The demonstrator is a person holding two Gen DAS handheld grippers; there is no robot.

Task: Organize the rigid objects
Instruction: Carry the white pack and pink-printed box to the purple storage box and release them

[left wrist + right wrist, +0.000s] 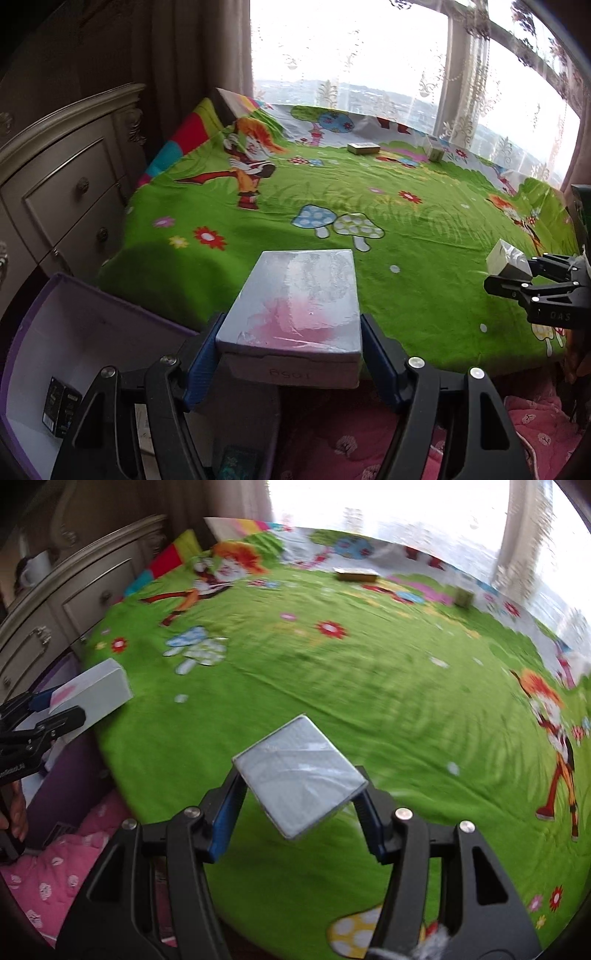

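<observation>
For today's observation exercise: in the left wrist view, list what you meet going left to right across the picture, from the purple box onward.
Purple storage box → grey-pink box held between the left gripper fingers → flat box far on the bedspread → small upright box → small box in the right gripper.

Right wrist view is motion-blurred: bedspread (332,686) prints smear, and the two far boxes near the window edge of the bed, a flat box (356,574) and a small box (464,596), show no readable detail. Left gripper (55,709) is cut off by that view's left edge. In the left wrist view, the right gripper (517,275) is cut by the right edge. Purple bin (74,332) is cut by the frame's lower left; black boxes (61,410) inside have print too small to read. Label on pink-grey box (295,306) end is unreadable.
</observation>
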